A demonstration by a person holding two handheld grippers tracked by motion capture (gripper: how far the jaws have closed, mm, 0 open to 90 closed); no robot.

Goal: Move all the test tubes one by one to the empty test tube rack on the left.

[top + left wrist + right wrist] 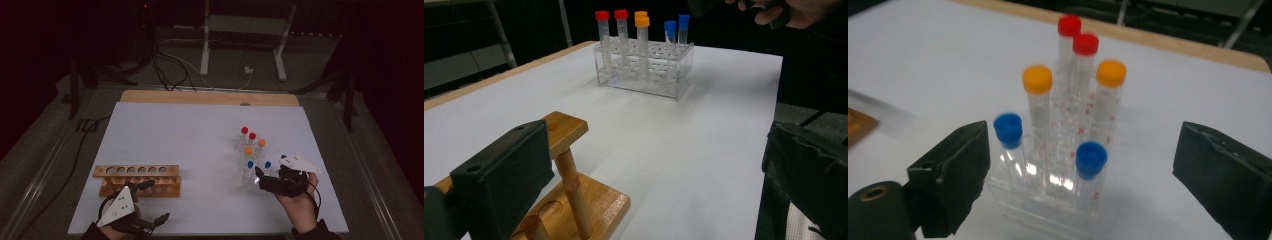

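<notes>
1. The bench point(200, 145) is seen covered by a white sheet, with a bare wooden strip left showing along its far edge.
2. A wooden rack point(137, 180) with a row of round holes is seen lying at the near left of the bench; its end post and base are also seen in the left gripper view point(574, 200).
3. A clear plastic rack point(250, 172) is found standing at the right of the bench, well apart from the wooden rack; it is seen from the side in the left gripper view point(644, 67).
4. The right gripper point(261, 177) is held just beside the near right corner of the clear rack. Its fingers point(950, 175) are kept wide apart, with the rack's near end lying between them; nothing is pressed by the pads.
5. The left gripper point(150, 202) is held at the near left edge of the bench, beside the wooden rack. Its fingers point(504, 175) are spread open and nothing is gripped.
6. Six capped tubes are seen standing upright in the clear rack: two red-capped tubes point(1078, 37) at the far end, two orange-capped tubes point(1038, 80) in the middle, and two blue-capped tubes point(1091, 159) nearest the right gripper.
</notes>
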